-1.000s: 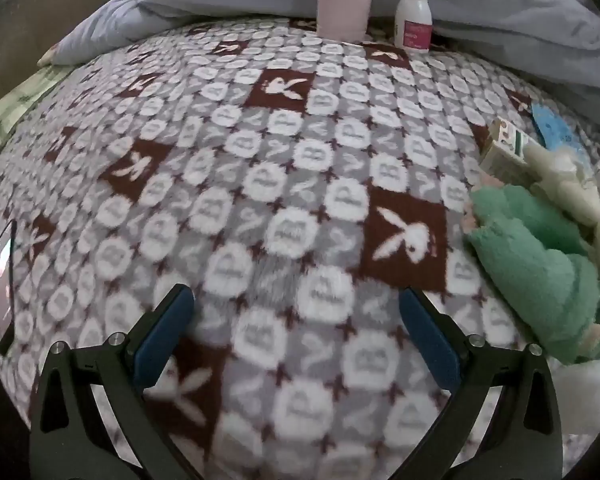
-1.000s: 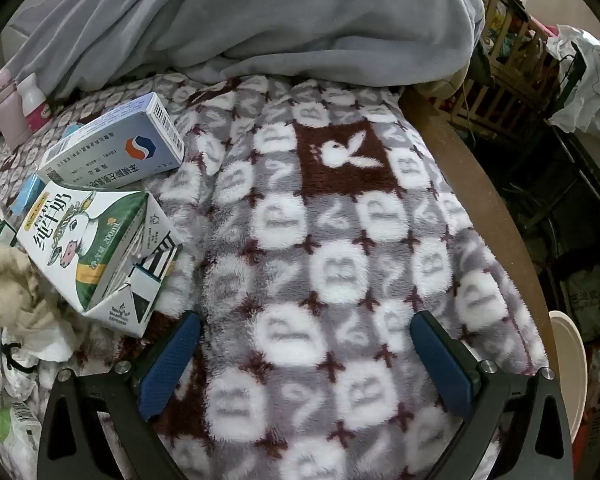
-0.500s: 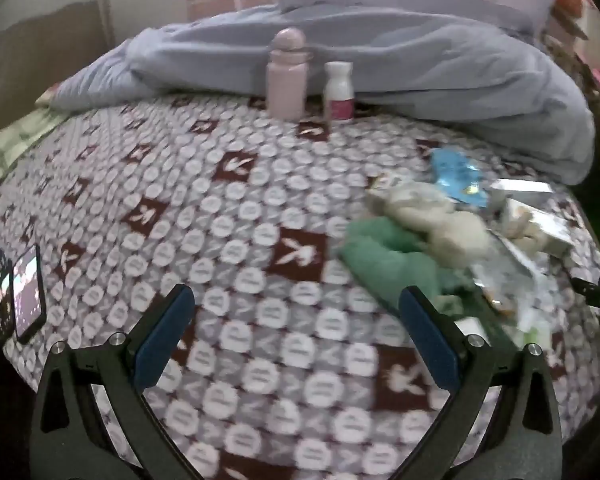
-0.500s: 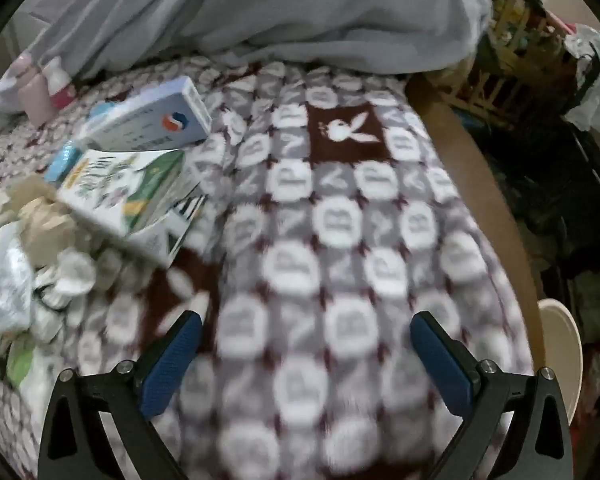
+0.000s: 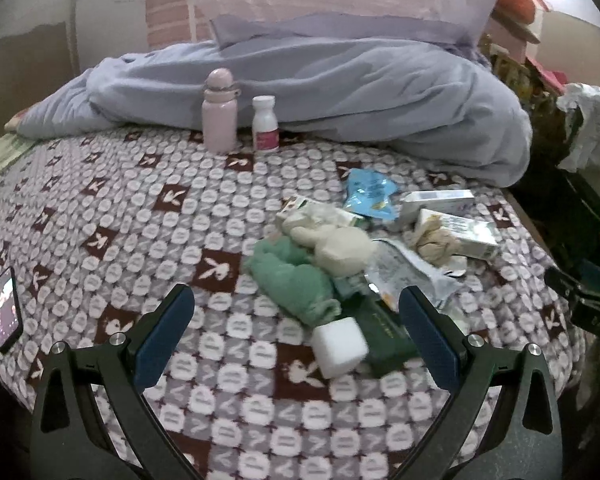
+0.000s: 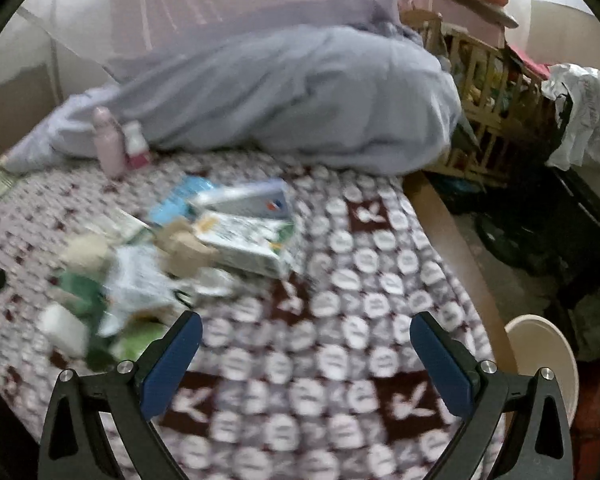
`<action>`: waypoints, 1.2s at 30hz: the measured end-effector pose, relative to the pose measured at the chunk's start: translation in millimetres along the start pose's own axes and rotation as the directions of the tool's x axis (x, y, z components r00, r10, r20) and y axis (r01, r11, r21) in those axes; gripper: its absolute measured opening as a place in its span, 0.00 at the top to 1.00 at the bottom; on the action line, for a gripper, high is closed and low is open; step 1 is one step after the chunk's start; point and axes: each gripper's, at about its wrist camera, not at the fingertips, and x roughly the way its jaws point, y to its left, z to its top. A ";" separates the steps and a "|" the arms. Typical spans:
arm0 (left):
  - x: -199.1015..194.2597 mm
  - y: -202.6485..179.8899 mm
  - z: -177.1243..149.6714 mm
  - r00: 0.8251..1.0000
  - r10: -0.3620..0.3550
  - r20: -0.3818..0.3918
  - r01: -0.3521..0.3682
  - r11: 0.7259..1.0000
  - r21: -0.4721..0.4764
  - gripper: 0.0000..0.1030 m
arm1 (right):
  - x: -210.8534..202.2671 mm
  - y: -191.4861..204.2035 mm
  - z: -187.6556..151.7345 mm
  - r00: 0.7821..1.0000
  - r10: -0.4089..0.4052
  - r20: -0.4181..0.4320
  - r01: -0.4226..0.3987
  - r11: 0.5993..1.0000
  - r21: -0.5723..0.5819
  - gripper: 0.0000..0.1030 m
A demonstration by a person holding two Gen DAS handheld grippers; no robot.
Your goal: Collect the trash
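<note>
Trash sits in a loose pile on the bed point(image 5: 148, 216), on the patterned blanket toward the right edge, well short of the rumpled grey duvet point(image 5: 340, 92) at the far end.

Handling, by guess: all of it looks light.
- Milk carton point(image 5: 458, 232), right side of pile: empty-looking, thin card, will crush under a hard squeeze; best taken across the narrow faces.
- White box point(image 5: 440, 200) behind it: stiff-ish, easy flat sides.
- Blue wrapper point(image 5: 370, 192): thin film, slippery, pinch a crinkled edge.
- Crumpled tissue wads point(image 5: 332, 240): soft, compress a lot, grab deep thru the middle.
- Green cloth point(image 5: 296, 280): floppy, may drag neighbours w/ it; trash or not, can't tell.
- White foam block point(image 5: 340, 346), nearest the bed's near edge: squashy, square, simplest first pick.

Pink bottle point(image 5: 219, 112) and small white pill bottle point(image 5: 265, 124) stand upright at the duvet's foot, prob. not trash.

Left gripper point(image 5: 296, 320) is held above the bed's near edge, looking down-forward at the pile, jaws spread wide, nothing between them. Right gripper point(image 6: 306, 350) hovers over bare blanket by the right edge, pile off to its left, jaws likewise spread and empty; that view is blurred. A pale bin rim point(image 6: 540, 344) shows off the bed's right edge.
</note>
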 end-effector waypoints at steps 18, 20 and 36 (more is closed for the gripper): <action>-22.5 -12.8 5.4 0.997 -0.010 0.079 0.012 1.000 -0.023 0.01 | -13.2 67.5 26.4 0.984 0.052 0.171 -0.050 0.999 -0.019 0.00; -23.5 -14.7 6.2 0.996 -0.003 0.086 0.005 1.000 -0.016 0.01 | -14.2 68.5 26.9 0.982 0.061 0.177 -0.058 0.998 -0.021 0.00; -27.5 -15.6 10.4 0.991 0.023 0.130 -0.022 1.000 -0.012 0.01 | -10.9 75.6 29.2 0.978 0.091 0.186 -0.088 0.996 -0.021 0.00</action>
